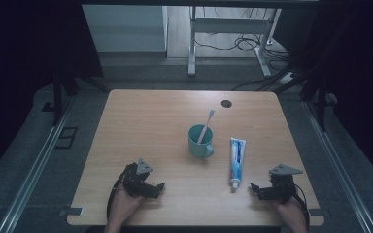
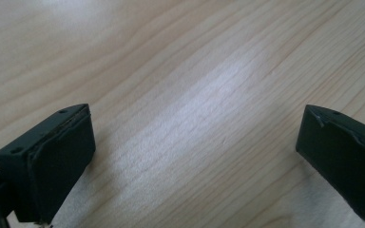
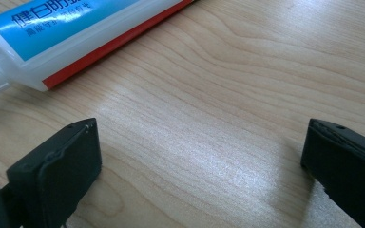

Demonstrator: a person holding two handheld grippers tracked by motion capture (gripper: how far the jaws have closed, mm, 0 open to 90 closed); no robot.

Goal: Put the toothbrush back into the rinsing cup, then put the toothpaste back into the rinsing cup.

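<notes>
So from the high view, the wooden surface (image 1: 141, 126) has a teal mug (image 1: 200, 141) sitting a bit right of the middle, with a toothbrush (image 1: 206, 125) standing in it, bristles up and leaning toward the far edge. Just right of the mug, a toothpaste tube (image 1: 236, 162) lies flat with its cap pointing at the near edge. The left tongs (image 1: 156, 189) sit near the near-left corner, well apart from the mug, and the right tongs (image 1: 256, 190) rest near the near-right corner, just beside the tube's cap.

Left gripper view: the left tongs (image 2: 195, 156) are spread wide over bare wood, nothing between them.

Right gripper view: the right tongs (image 3: 202, 161) are spread wide too, holding nothing. The tube (image 3: 71, 33) lies just ahead of them, blue label and red stripe visible, not touching either jaw.
</notes>
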